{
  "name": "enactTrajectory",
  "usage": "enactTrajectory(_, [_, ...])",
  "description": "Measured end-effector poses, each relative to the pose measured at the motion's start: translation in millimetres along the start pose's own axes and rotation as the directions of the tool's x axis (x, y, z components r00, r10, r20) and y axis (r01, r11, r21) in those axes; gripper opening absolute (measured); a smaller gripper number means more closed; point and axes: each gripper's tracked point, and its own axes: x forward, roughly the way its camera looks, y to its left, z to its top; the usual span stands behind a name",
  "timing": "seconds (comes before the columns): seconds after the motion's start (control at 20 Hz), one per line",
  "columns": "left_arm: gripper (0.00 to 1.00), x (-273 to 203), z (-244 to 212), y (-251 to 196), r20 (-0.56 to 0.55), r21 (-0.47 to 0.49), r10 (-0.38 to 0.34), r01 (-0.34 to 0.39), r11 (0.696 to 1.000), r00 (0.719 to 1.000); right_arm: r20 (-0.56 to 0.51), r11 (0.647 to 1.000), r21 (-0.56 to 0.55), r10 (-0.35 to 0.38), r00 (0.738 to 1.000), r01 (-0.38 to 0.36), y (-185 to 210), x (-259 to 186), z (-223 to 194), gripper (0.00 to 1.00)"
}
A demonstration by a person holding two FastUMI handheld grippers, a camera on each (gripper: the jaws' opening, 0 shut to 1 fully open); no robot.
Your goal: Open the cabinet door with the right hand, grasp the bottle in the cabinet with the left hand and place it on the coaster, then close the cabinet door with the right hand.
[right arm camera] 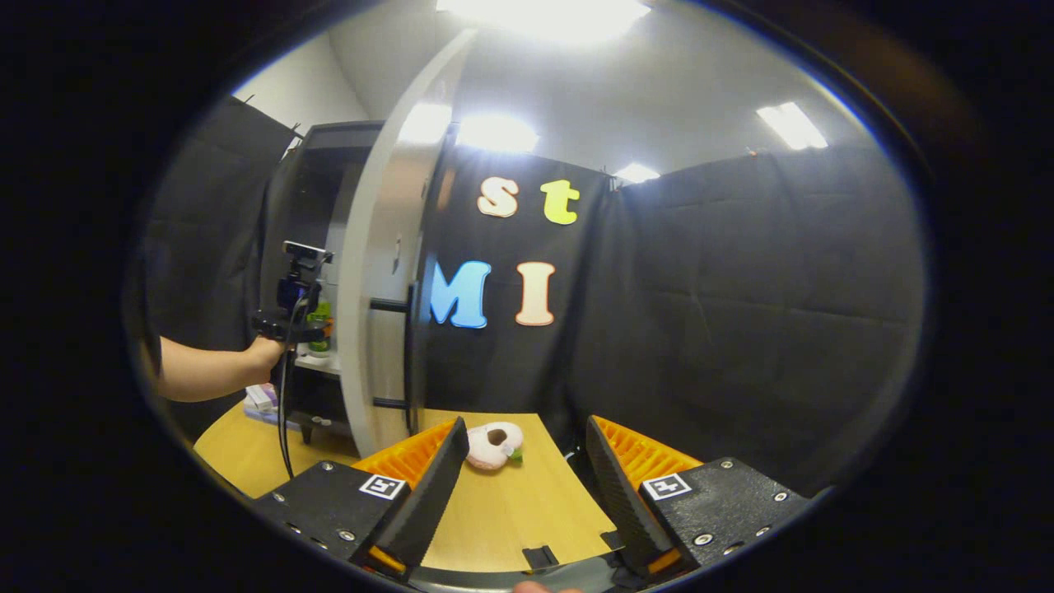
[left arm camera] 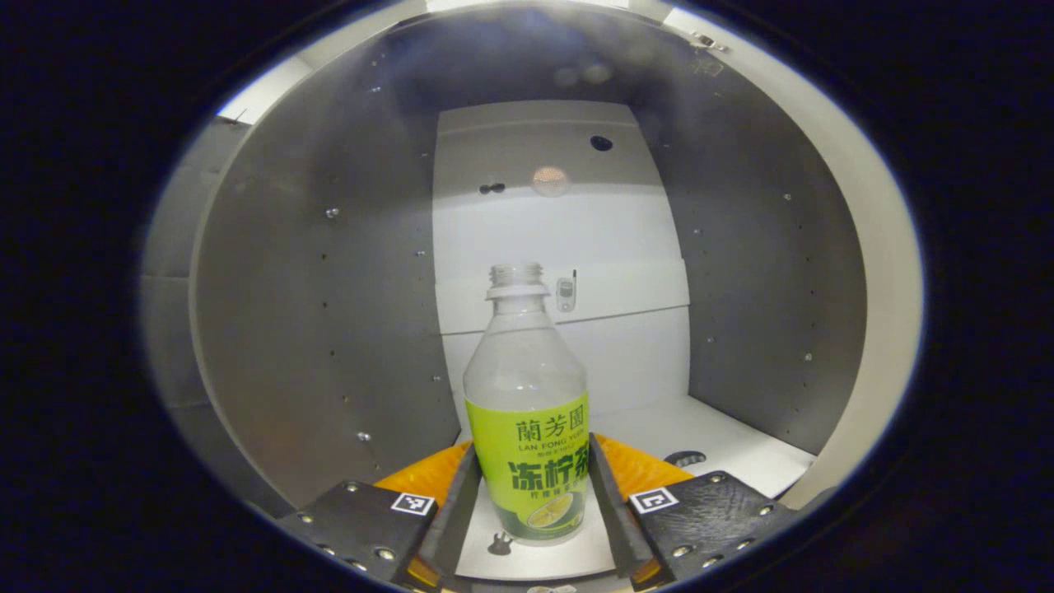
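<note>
In the left gripper view, a clear uncapped bottle (left arm camera: 527, 412) with a green label stands upright on the white shelf (left arm camera: 725, 449) inside the grey cabinet. My left gripper (left arm camera: 533, 445) is inside the cabinet, and its two fingers press on the label from both sides. The right gripper view shows a hand holding the left gripper (right arm camera: 300, 325) at the cabinet opening, with the bottle's green label (right arm camera: 319, 317) just beyond it. The cabinet door (right arm camera: 370, 329) stands wide open, its black handle (right arm camera: 409, 354) facing me. My right gripper (right arm camera: 527, 486) hangs open over the wooden table (right arm camera: 510, 519), apart from the door.
A small pink and white plush toy (right arm camera: 492, 445) lies on the table just beyond my right fingertips. The cabinet's grey side walls (left arm camera: 329, 329) close in on both sides of the bottle. Small items (right arm camera: 259, 399) lie on the table below the cabinet.
</note>
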Motion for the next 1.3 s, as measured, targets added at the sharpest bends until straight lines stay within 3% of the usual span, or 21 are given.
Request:
enactTrajectory(0.15, [0.66, -12.3, 6.5, 4.6, 0.01, -0.008, 0.013, -0.013, 1.0, 1.0, -0.008, 0.998, 0.058, -0.036, 0.999, 0.036, -15.9, 19.0, -8.5, 0.89])
enactTrajectory(0.2, [0.71, -18.3, 11.6, 8.6, 0.022, -0.006, 0.025, -0.025, 1.0, 0.999, -0.015, 0.997, 0.06, -0.047, 0.999, 0.047, -20.5, 26.4, -13.8, 0.89])
enactTrajectory(0.35, [0.62, -47.2, 20.9, 17.5, 0.04, -0.002, 0.045, -0.045, 0.999, 0.998, -0.043, 0.995, 0.025, -0.095, 0.995, 0.096, -36.6, 44.6, -30.7, 0.89])
enactTrajectory(0.4, [0.66, -57.1, 25.2, 19.4, 0.045, 0.001, 0.046, -0.046, 0.999, 0.998, -0.041, 0.996, 0.024, -0.08, 0.996, 0.081, -33.2, 48.5, -31.9, 0.89])
enactTrajectory(0.45, [0.62, -69.1, 26.7, 23.1, 0.052, 0.004, 0.05, -0.051, 0.999, 0.997, -0.038, 0.998, 0.02, -0.06, 0.997, 0.061, -28.5, 53.4, -33.1, 0.9])
enactTrajectory(0.5, [0.64, -82.3, 28.1, 27.2, 0.059, 0.0, 0.058, -0.058, 0.998, 0.997, -0.034, 0.999, 0.009, -0.045, 0.998, 0.046, -25.7, 59.3, -37.1, 0.9])
enactTrajectory(0.7, [0.7, -143.6, 29.4, 50.1, 0.105, -0.001, 0.123, -0.123, 0.992, 0.987, 0.011, 1.0, -0.017, -0.002, 1.0, 0.002, -19.9, 77.2, -37.6, 0.94])
enactTrajectory(0.75, [0.62, -159.7, 30.8, 56.6, 0.127, -0.001, 0.147, -0.148, 0.989, 0.981, 0.026, 1.0, -0.008, -0.011, 1.0, 0.011, -22.3, 83.0, -36.1, 0.95])
enactTrajectory(0.9, [0.7, -209.7, 36.7, 75.9, 0.202, -0.017, 0.231, -0.232, 0.972, 0.952, 0.022, 0.996, 0.063, -0.068, 0.997, 0.066, -25.4, 103.1, -35.0, 0.95])
enactTrajectory(1.1, [0.7, -263.8, 12.5, 82.1, 0.224, -0.032, 0.281, -0.281, 0.959, 0.933, 0.031, 0.989, 0.138, -0.065, 0.997, 0.06, -5.6, 128.1, -29.1, 0.95])
enactTrajectory(1.2, [0.7, -288.3, -13.9, 89.3, 0.206, -0.042, 0.316, -0.315, 0.948, 0.926, 0.024, 0.994, 0.104, -0.038, 0.999, 0.036, 7.9, 138.2, -33.8, 0.95])
enactTrajectory(1.25, [0.62, -299.7, -29.1, 94.9, 0.204, -0.044, 0.336, -0.334, 0.942, 0.92, 0.029, 0.996, 0.08, -0.035, 0.999, 0.033, 11.5, 140.1, -35.6, 0.95])
enactTrajectory(1.3, [0.62, -312.7, -43.4, 100.3, 0.2, -0.042, 0.354, -0.353, 0.935, 0.914, 0.045, 0.998, 0.058, -0.029, 0.999, 0.026, 16.8, 139.9, -35.7, 0.95])
